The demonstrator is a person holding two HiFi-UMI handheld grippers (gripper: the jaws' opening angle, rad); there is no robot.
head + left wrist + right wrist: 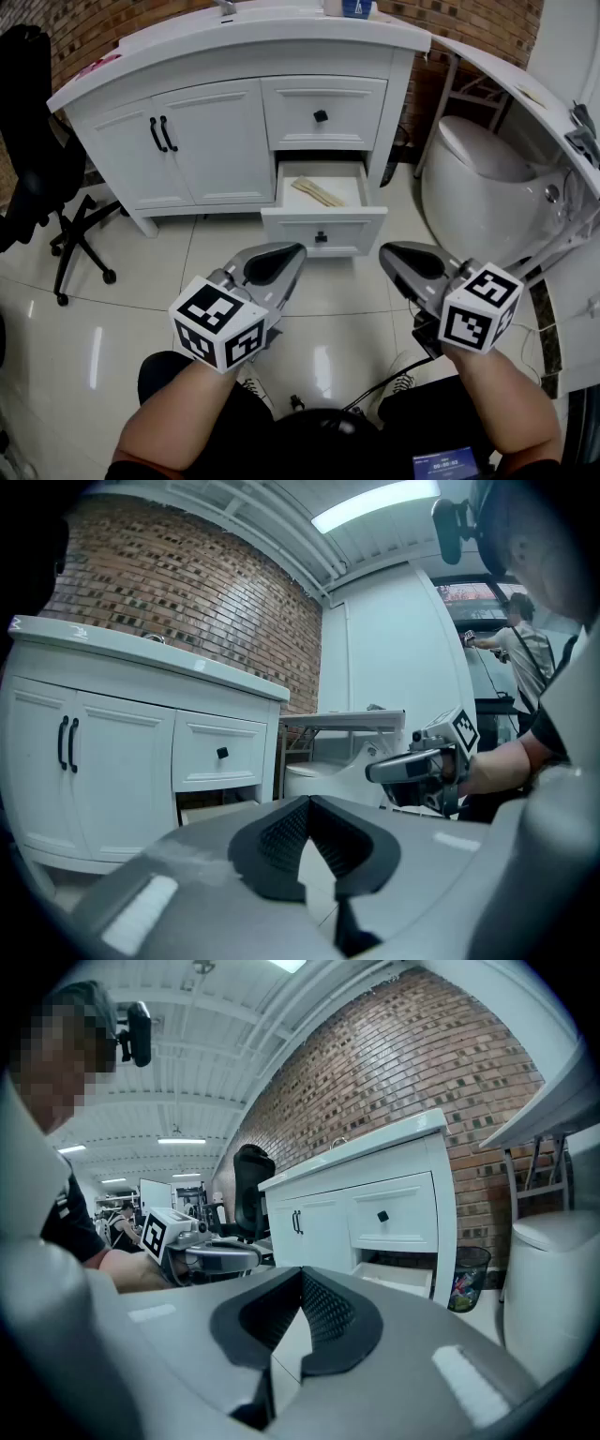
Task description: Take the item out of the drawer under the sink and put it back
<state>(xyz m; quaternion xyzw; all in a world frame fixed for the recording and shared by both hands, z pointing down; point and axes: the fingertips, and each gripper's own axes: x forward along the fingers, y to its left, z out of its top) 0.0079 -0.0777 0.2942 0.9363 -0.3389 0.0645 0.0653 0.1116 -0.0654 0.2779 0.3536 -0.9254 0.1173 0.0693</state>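
Looking steeply down across a glossy tiled floor [141, 309] toward a white sink cabinet [122, 155] backing onto a brick wall on the far side. Showing 2 drawers stacked at the cabinet's right end: the upper drawer [295, 98] sitting closed, the lower drawer [281, 228] standing pulled out toward the near side, apparently so that its contents can be reached from above. Showing the item [318, 192] lying inside that open drawer, near its middle: a small bundle of thin pale wooden sticks, too fine to count. Showing 2 cabinet doors [206, 141] left of the drawers, both closed, each carrying 1 black handle.

Holding 2 grippers low on the near side, side by side, well apart from the drawer, both pointing far toward the opening, probably lining up for a reach not yet begun. Holding the left gripper [296, 251] with its jaws pressed together, the ribbed pads [281, 841] meeting at the tips and pinching nothing. Holding the right gripper [386, 251] the same way: closed and empty. Likely needing to spread 1 pair of jaws before picking up the sticks.

Also showing 1 white toilet [478, 178] on the right and 1 black office chair [37, 122] on the left, both clear of the path to the drawer.
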